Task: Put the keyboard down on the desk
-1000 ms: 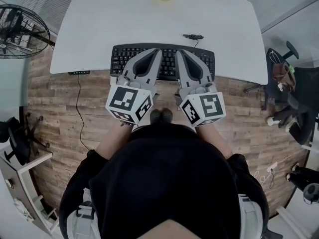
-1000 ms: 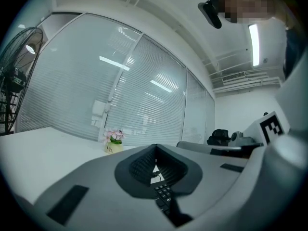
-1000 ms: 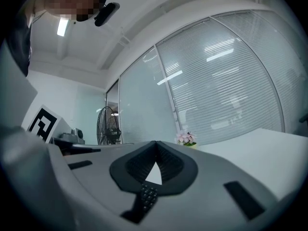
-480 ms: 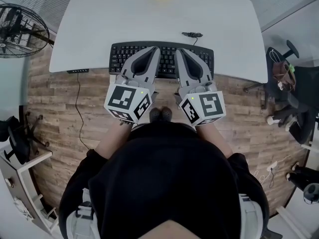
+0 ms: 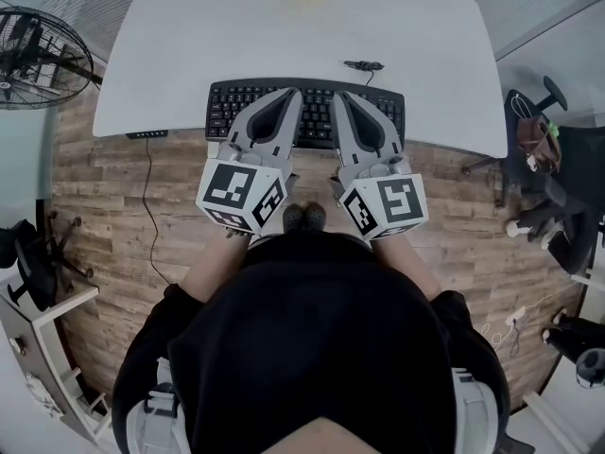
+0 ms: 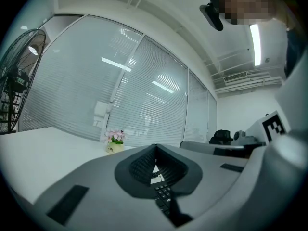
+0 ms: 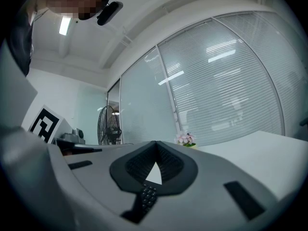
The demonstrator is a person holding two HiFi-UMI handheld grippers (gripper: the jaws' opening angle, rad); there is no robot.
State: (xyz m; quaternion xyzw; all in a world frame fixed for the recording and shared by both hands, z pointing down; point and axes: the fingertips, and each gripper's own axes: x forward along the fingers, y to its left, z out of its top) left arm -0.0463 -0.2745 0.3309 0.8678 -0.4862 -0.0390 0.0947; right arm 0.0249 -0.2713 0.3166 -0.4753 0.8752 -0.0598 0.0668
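**White desk [image 5: 189, 45], keyboard [image 5: 317, 121] at its near edge**

Head view: I see the black keyboard lying along the desk's near edge, with both tongs stretched over it side by side. Tip contact is unclear from above.

The left gripper [image 6: 155, 146] view shows the jaw tips meeting with nothing pinched, and keys visible below through the slot. The right gripper [image 7: 155, 142] view shows the same. A flower pot [image 6: 114, 143] stands beyond.

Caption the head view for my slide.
Left gripper and right gripper, jaws together, extend over the black keyboard at the near edge of the white desk.
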